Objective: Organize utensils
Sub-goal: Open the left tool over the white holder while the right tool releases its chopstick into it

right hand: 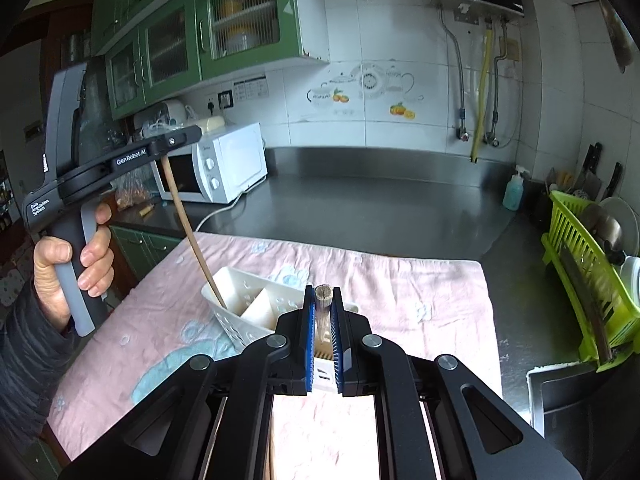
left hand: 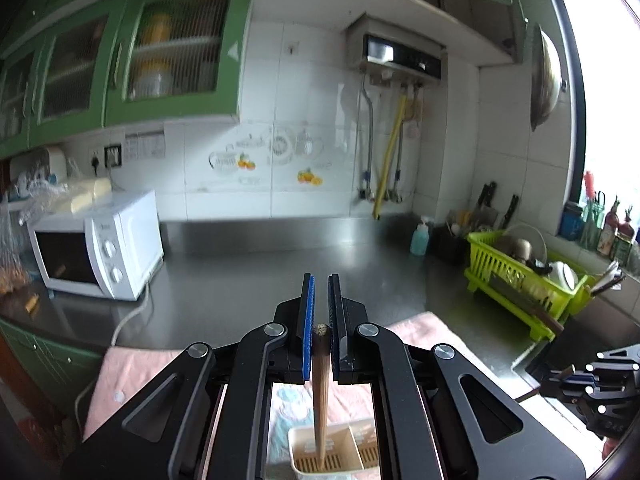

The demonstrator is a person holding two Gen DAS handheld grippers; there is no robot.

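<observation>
Chopsticks lowered into the holder, one in each of my jaws.

My left gripper (left hand: 321, 312) pinched a dark chopstick (left hand: 321, 396), its tip inside the white utensil holder (right hand: 256, 312) below; my right gripper (right hand: 323, 312) pinched a pale chopstick (right hand: 322, 312). An angled release risked tipping the holder.

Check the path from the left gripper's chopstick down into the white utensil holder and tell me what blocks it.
Nothing visible does. The left gripper holds the brown chopstick with its lower end already inside a compartment of the white utensil holder; the divider sits to one side of it.
</observation>
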